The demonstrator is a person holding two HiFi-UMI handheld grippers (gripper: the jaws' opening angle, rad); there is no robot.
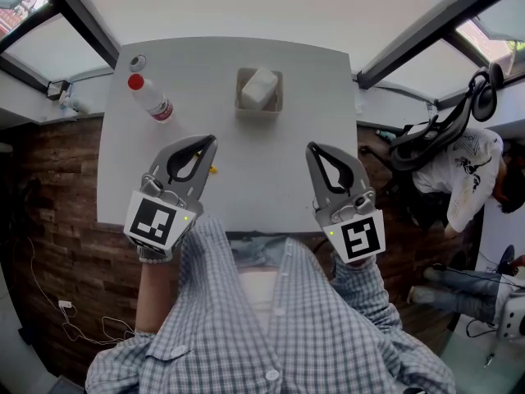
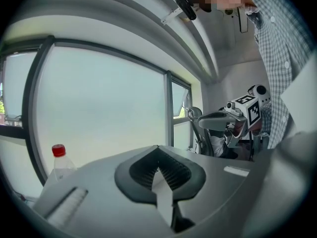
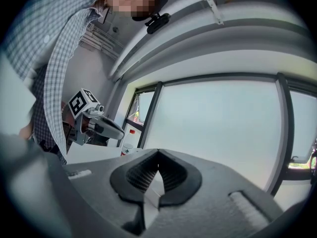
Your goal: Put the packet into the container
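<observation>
packet [image 1: 259, 87] inside container [image 1: 240, 97] — well apart from left gripper [image 1: 211, 141], right gripper [image 1: 312, 148]

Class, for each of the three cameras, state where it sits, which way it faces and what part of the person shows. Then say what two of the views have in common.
Head view: on the person's head, looking steeply down at the table; shows the checked shirt, left tongs and right tongs.
Left gripper view: on the left tongs, looking along its shut jaws toward the windows; shows a sleeve.
Right gripper view: on the right tongs, likewise facing windows; shows the shirt.
Shared: both gripper views show the bottle and the opposite tongs.
</observation>
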